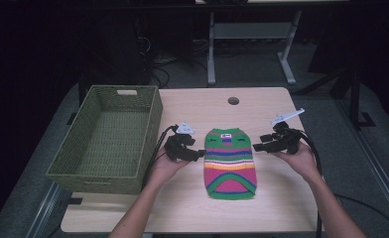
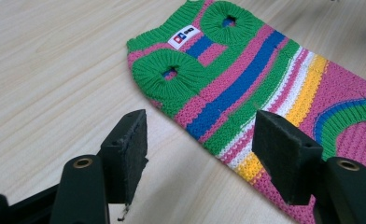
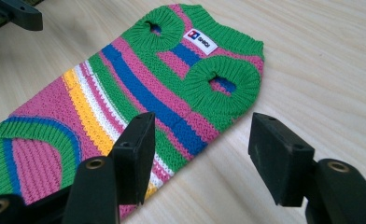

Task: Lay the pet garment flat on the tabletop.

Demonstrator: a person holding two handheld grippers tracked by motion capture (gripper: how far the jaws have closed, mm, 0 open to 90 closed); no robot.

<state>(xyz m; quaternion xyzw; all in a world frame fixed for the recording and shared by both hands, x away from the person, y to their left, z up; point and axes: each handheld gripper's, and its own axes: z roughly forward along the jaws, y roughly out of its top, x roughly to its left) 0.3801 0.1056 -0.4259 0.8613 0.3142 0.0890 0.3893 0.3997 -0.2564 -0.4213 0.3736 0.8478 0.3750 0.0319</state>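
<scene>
The knitted sweater (image 1: pixel 230 163) at frame centre carries stripes of green, pink, blue, white and yellow, with green ribbed armholes and a white label (image 2: pixel 184 36); the woven basket (image 1: pixel 91 171) at left is olive green; the counter (image 1: pixel 267 203) is pale wood-grain; both grippers (image 1: pixel 198 153) (image 1: pixel 260 147) are black

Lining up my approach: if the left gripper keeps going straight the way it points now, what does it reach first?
Most likely the near side edge of the striped knitted sweater, lying flat between its open jaws ahead. The left gripper points at it across the table; height above is unclear.
</scene>
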